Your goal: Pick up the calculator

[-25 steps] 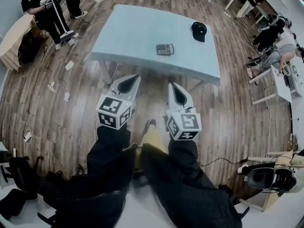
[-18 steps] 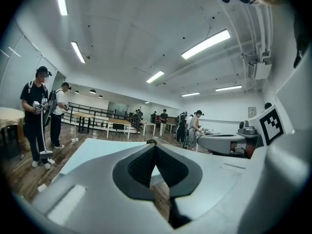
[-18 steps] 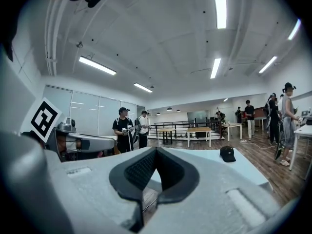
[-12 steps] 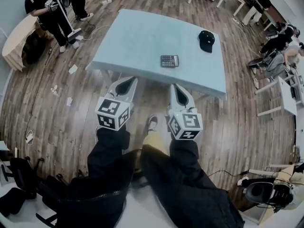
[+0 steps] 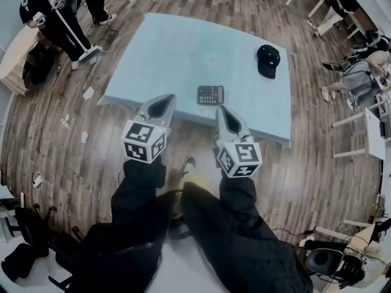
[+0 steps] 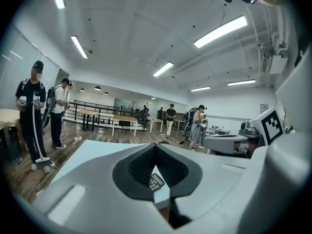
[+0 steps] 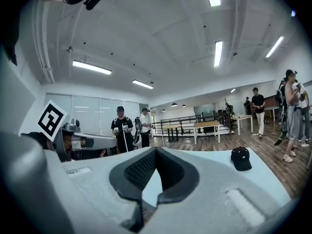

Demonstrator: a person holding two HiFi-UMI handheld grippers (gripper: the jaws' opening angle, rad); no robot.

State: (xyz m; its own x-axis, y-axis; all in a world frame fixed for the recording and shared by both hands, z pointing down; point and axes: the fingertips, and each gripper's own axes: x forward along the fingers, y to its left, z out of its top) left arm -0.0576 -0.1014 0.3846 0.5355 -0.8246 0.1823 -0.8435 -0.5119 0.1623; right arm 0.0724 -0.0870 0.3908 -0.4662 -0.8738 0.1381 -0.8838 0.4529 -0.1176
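A dark calculator lies near the front edge of the light blue table. My left gripper is shut and empty, its tip over the table's front edge, left of the calculator. My right gripper is shut too, holding nothing, just in front and to the right of the calculator. In the left gripper view the calculator shows through the gap behind the closed tips of the left gripper. The right gripper view has the right gripper closed, with only the table beyond it.
A black cap lies on the table's far right part, also seen as the cap. A person with a pole tool stands at the far left. More tables and people are at the right. Wooden floor surrounds the table.
Both grippers have come forward to the table together. The calculator now lies close ahead, between their tips; before, it was well beyond them. Both jaws stayed shut.
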